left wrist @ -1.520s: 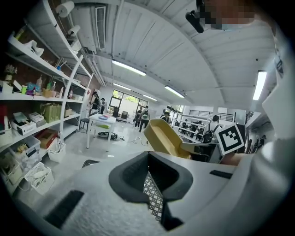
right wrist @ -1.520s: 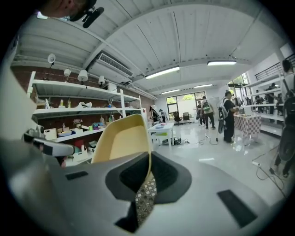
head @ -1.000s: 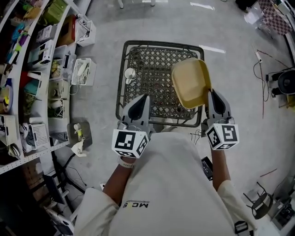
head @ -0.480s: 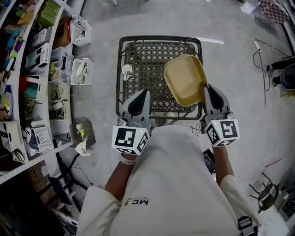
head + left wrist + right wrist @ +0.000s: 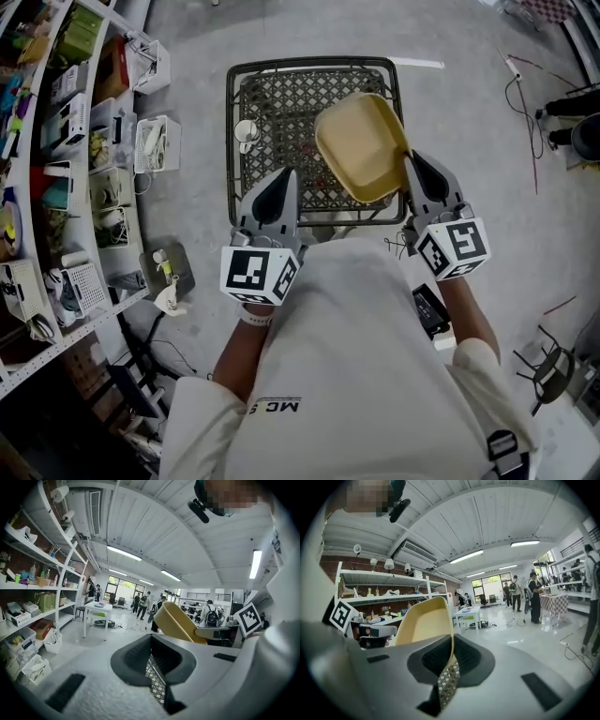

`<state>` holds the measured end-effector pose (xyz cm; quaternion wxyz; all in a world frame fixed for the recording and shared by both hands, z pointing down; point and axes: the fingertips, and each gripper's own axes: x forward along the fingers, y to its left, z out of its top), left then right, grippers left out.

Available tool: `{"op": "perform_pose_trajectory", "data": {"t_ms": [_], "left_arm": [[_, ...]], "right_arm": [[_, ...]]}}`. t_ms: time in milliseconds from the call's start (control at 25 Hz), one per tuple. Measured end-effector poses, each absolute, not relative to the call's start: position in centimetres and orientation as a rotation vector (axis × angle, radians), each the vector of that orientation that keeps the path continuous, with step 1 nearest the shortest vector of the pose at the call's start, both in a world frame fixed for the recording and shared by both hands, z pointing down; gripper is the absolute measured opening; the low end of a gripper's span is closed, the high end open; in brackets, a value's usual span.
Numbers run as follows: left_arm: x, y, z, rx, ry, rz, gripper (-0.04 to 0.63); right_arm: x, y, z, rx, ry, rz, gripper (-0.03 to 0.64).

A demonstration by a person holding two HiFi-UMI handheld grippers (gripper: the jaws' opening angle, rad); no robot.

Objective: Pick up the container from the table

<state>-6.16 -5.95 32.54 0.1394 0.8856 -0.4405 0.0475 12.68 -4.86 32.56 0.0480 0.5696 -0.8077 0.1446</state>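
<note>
A pale yellow, shallow container [image 5: 361,145] hangs tilted above the right side of the black mesh table [image 5: 232,141]. My right gripper [image 5: 410,161] is shut on its near rim. In the right gripper view the container's thin wall [image 5: 423,623] runs between the dark pads [image 5: 471,656], and my right gripper [image 5: 451,651] is clamped on it. My left gripper [image 5: 284,176] hovers over the table's near edge with its jaws together and nothing between them. In the left gripper view that gripper [image 5: 152,641] points out over the table, and the container [image 5: 176,623] shows to its right.
A small white cup [image 5: 247,131] stands on the table's left part. Shelves [image 5: 56,141] packed with boxes and white baskets [image 5: 150,145] line the left. Cables [image 5: 525,80] lie on the floor at the right, and a chair [image 5: 544,370] stands at the lower right. Several people stand far off.
The head view has drifted, so the table sits higher and further left in frame. Both grippers and the held container keep their places over the table.
</note>
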Motion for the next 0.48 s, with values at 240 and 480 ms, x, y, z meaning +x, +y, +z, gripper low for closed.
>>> {"op": "perform_pose_trajectory", "data": {"t_ms": [240, 480], "left_arm": [[-5.8, -5.9, 31.8, 2.571, -1.254, 0.095, 0.02], [-6.0, -5.9, 31.8, 2.558, -1.281, 0.057, 0.02]], "right_arm": [[12.8, -4.9, 31.5, 1.809, -2.465, 0.437, 0.031], [13.7, -5.4, 30.5, 1.91, -2.474, 0.432, 0.031]]}}
